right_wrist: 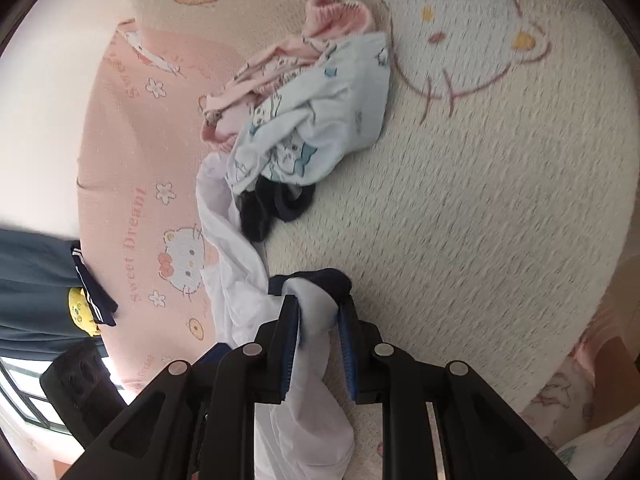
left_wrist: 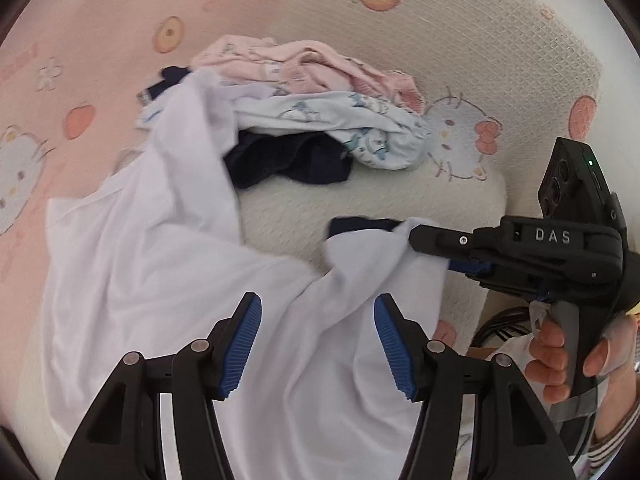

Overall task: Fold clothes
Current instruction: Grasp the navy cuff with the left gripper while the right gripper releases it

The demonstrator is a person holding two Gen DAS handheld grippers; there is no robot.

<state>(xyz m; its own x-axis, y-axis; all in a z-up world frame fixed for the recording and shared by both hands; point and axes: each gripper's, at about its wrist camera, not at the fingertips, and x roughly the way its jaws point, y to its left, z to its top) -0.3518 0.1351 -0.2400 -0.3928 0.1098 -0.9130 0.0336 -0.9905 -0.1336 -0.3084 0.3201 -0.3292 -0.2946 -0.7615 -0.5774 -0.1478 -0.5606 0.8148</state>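
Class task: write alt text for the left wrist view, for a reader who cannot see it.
The right gripper pinches a navy-trimmed edge of a white shirt spread on a cartoon-cat bedspread. The left gripper hovers open above it, a pile of clothes behind.

A cream-and-pink cartoon bedspread (left_wrist: 460, 52) bears a white shirt (left_wrist: 132, 248) and, seemingly, four crumpled garments (left_wrist: 320, 112).

The crumpled white cotton shirt (left_wrist: 160, 248) lies on the quilted cartoon-cat bedspread (left_wrist: 400, 40), before the heap of small garments (left_wrist: 304, 92).

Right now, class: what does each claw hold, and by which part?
Right claw pinches the white shirt at its navy-trimmed edge; left claw holds nothing.
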